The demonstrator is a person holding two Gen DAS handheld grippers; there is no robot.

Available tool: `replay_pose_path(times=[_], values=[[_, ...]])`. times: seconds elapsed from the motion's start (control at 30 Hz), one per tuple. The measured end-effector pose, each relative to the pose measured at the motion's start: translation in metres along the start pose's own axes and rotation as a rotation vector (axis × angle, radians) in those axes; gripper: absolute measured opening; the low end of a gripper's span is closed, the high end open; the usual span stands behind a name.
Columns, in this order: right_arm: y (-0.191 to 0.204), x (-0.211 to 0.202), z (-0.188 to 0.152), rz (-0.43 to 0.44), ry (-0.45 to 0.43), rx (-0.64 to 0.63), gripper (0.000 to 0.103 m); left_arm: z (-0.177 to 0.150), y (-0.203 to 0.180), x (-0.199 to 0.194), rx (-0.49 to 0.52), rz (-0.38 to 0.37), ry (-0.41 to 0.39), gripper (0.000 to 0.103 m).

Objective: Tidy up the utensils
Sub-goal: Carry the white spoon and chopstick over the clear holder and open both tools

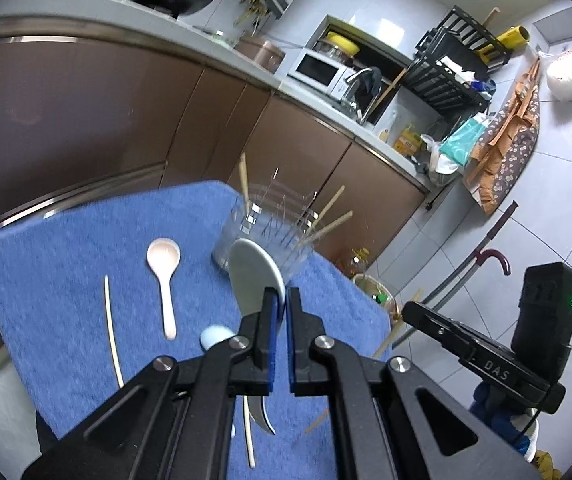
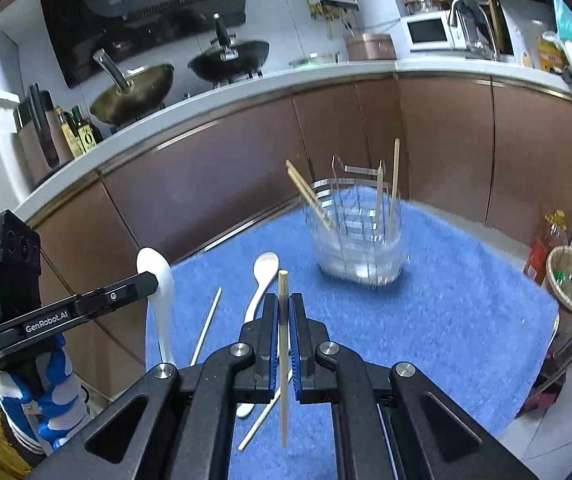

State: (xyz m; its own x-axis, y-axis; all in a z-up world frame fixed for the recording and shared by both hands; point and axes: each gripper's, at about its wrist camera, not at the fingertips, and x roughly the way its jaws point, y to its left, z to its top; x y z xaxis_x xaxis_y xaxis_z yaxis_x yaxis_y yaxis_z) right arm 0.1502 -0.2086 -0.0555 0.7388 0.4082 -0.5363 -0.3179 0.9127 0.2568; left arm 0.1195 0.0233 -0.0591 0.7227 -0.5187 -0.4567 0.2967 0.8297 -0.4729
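Wire rack [image 2: 359, 232] ahead of and below both grippers, opening upward. Right gripper [image 2: 284, 312] clamped on one chopstick [image 2: 283, 360], long axis upright. Left gripper [image 1: 282, 304] clamped on one pale spoon [image 1: 254, 276], seemingly nearer. In rack: roughly four chopsticks. On towel [image 1: 66, 264]: one spoon, two or three chopsticks.

My left camera looks down along my fingers, close above the towel [image 1: 66, 272], toward the cabinets. My right camera does likewise. The 2 views share the towel and rack [image 2: 355, 236].
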Motion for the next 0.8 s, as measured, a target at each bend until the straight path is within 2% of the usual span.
replay_pose_path(times=[0.2,0.47,0.6,0.8], values=[[-0.005,-0.02,0.036,0.013,-0.118,-0.004,0.005,0.043,-0.02,0.016,0.045,-0.006,-0.057,0.003],[-0.019,-0.034,0.105,0.023,-0.352,0.008,0.005,0.117,-0.046,0.067,0.096,0.009,-0.19,0.003],[-0.028,-0.01,0.13,-0.023,-0.413,-0.01,0.006,0.147,-0.054,0.104,0.114,0.032,-0.252,0.003],[-0.05,0.044,0.142,-0.109,-0.41,-0.04,0.006,0.166,-0.058,0.164,0.154,0.092,-0.302,0.003]])
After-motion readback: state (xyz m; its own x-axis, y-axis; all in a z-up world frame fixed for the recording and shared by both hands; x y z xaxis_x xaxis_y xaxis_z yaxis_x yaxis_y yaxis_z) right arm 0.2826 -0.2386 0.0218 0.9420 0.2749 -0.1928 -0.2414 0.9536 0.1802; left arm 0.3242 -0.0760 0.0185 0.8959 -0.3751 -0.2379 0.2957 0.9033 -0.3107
